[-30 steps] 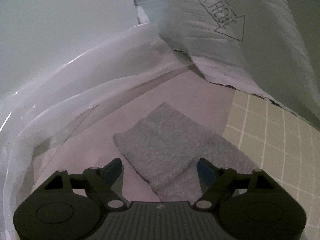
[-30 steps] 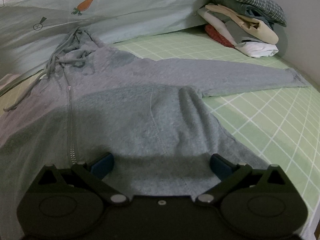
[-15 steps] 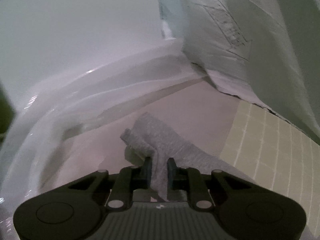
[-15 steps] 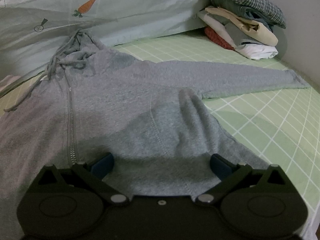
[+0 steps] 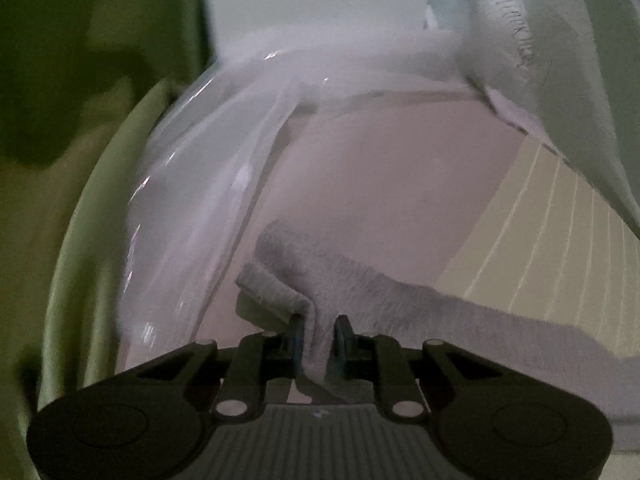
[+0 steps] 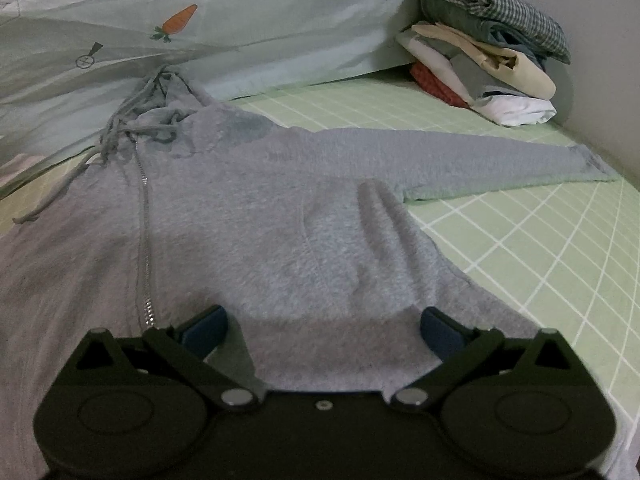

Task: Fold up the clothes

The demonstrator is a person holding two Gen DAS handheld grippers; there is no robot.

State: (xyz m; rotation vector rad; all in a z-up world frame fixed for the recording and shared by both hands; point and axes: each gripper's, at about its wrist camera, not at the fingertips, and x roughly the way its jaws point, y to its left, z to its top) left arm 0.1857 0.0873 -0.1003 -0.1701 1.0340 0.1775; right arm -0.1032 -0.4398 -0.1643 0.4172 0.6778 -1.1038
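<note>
A grey zip-up hoodie [image 6: 280, 216] lies spread flat on the green checked bed sheet [image 6: 540, 240], zipper up, hood at the far left, one sleeve [image 6: 460, 160] stretched out to the right. My right gripper [image 6: 322, 326] is open just above the hoodie's lower front, touching nothing I can see. In the left wrist view my left gripper [image 5: 319, 338] is shut on the cuff of the other grey sleeve [image 5: 320, 280] and holds it lifted above a pink surface [image 5: 400, 184].
A stack of folded clothes [image 6: 488, 52] sits in the far right corner by the wall. A pale pillow with a carrot print [image 6: 180, 24] lies behind the hoodie. Clear plastic sheeting [image 5: 224, 168] bunches at the left of the sleeve.
My left gripper closed on the sleeve cuff and lifted it, swinging the view left. My right gripper stayed open and barely moved.
</note>
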